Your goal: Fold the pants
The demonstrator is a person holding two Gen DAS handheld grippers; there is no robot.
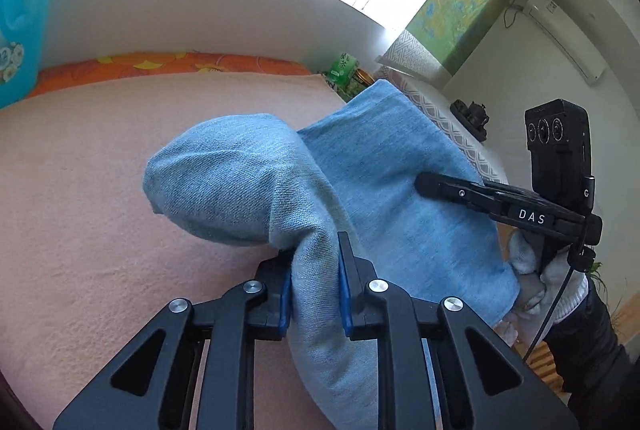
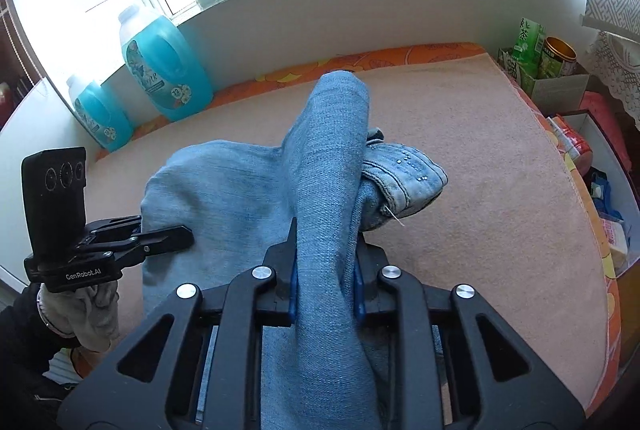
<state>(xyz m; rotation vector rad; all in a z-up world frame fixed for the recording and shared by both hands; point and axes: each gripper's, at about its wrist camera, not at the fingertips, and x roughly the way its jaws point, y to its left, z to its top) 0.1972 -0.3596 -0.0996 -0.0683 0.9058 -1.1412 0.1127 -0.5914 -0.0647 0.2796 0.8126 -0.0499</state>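
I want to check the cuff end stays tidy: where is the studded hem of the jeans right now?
In the right wrist view, the studded hem lies on the pink blanket, just right of the denim fold pinched in the right tool.

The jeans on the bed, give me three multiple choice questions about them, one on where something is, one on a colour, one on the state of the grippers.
1. Where do the large blue detergent bottles stand?
A. on the floor
B. on the window ledge behind the bed
C. on the jeans

2. What colour is the blanket under the jeans?
A. pale pink
B. dark green
C. black

3. What are the two grippers doing?
A. both open above the bed
B. only the right one holds cloth
C. both are shut on the jeans

Answers: 1 B, the bottles line the white ledge by the window. 2 A, pink fabric spreads around the denim. 3 C, the left gripper and the right gripper each have denim pinched between the blue pads.
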